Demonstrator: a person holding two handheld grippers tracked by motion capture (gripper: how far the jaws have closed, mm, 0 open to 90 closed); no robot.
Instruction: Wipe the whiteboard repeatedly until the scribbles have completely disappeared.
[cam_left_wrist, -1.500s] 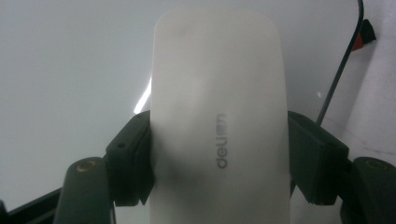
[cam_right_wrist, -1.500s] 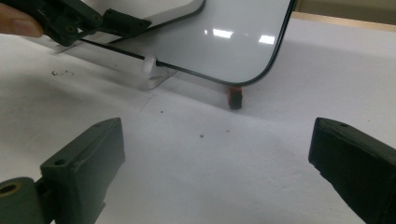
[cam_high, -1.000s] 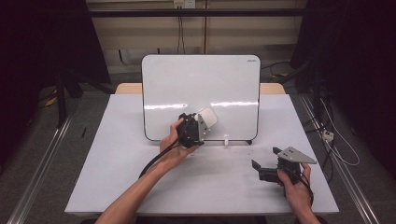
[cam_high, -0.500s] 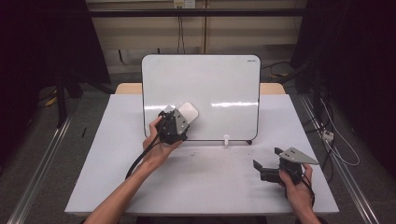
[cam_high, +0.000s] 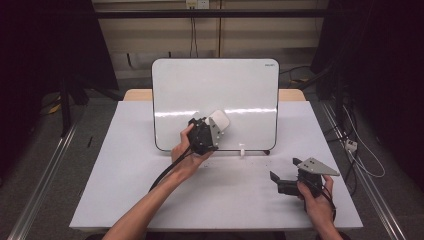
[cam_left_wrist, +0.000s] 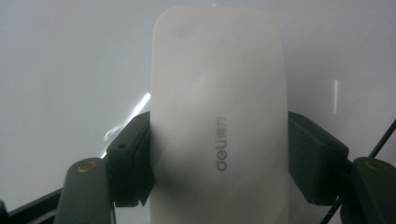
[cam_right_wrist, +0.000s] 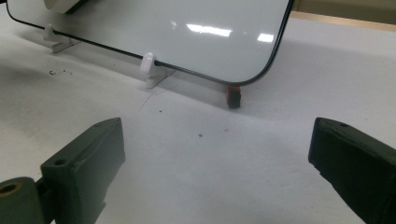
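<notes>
A white whiteboard (cam_high: 215, 100) stands upright on the table (cam_high: 130, 190). My left gripper (cam_high: 214, 128) is shut on a white eraser (cam_high: 219, 120) and holds it against the board's lower middle. In the left gripper view the eraser (cam_left_wrist: 217, 107), marked "deli", fills the gap between the two black pads (cam_left_wrist: 128, 158), which press on its sides, with the board's face (cam_left_wrist: 60, 70) right behind it. My right gripper (cam_high: 280, 182) rests low at the table's front right, open; its fingers (cam_right_wrist: 88, 163) stand wide apart with nothing between them.
The board (cam_right_wrist: 187, 32) rests on small white feet (cam_right_wrist: 148, 67), with a little red and black piece (cam_right_wrist: 232, 97) under its right corner. Dark specks lie on the table in front of it. Black curtains and floor rails flank the table.
The left gripper slid the eraser leftward along the board, then back right to about where it was a second ago. The right gripper has not moved.
</notes>
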